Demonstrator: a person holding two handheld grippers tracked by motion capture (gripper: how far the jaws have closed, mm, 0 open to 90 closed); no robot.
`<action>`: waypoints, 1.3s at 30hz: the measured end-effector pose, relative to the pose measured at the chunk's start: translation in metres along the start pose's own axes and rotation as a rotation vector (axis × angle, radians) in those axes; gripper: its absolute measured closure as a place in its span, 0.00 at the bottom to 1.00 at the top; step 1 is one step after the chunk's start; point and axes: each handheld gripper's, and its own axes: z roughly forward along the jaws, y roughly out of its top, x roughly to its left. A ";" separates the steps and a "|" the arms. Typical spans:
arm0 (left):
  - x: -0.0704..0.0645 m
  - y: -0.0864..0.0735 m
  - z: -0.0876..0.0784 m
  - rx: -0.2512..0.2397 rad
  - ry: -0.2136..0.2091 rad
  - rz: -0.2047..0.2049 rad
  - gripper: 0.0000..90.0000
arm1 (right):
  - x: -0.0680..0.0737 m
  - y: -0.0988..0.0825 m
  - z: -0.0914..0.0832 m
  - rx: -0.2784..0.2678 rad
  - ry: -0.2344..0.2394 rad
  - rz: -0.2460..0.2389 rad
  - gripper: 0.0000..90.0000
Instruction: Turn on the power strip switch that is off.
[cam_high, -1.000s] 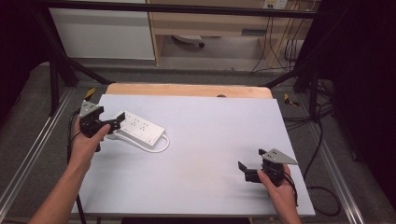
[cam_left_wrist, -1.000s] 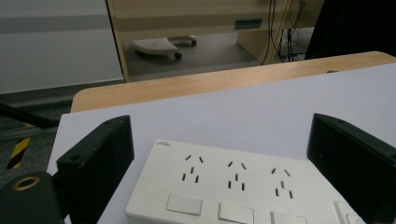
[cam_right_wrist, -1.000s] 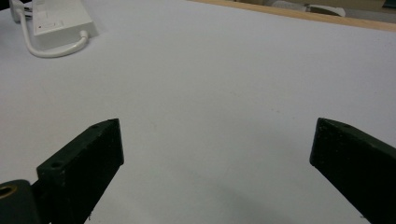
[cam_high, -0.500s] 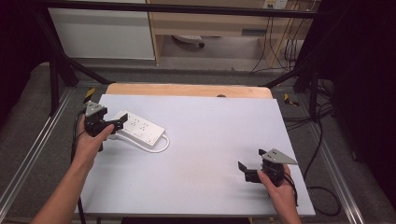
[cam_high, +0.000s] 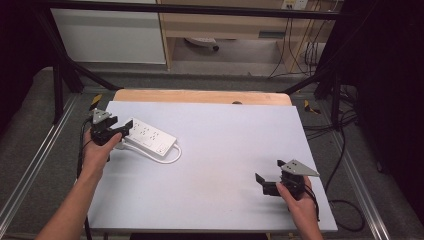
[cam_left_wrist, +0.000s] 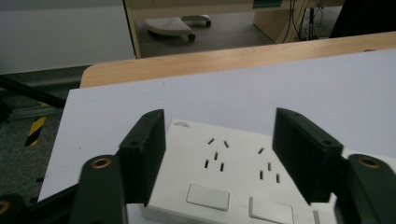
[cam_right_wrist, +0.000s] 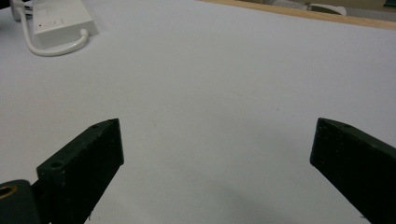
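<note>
High view: left gripper (cam_high: 123, 131) jaws spread astride power strip (cam_high: 150, 137); right gripper (cam_high: 267, 181) jaws apart, empty.

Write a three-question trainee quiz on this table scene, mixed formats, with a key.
1. True or false: the left gripper has its jaws on either side of the white power strip.
2. The right gripper is: A) shut on a cable, B) open over bare table, C) touching the strip.
3. Fill in: the strip's cord loops toward the person's ____ side.

Key: 1 true; 2 B; 3 right.
</note>
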 end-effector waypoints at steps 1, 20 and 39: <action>0.000 -0.001 0.000 -0.010 -0.004 -0.007 0.43 | 0.000 0.000 0.000 0.001 0.000 0.001 0.04; 0.002 -0.015 0.002 -0.019 -0.039 0.000 0.73 | 0.003 0.001 0.001 0.011 -0.004 -0.031 0.03; 0.002 -0.027 0.002 -0.017 -0.066 -0.011 0.99 | 0.002 0.001 0.002 0.011 -0.001 -0.033 0.03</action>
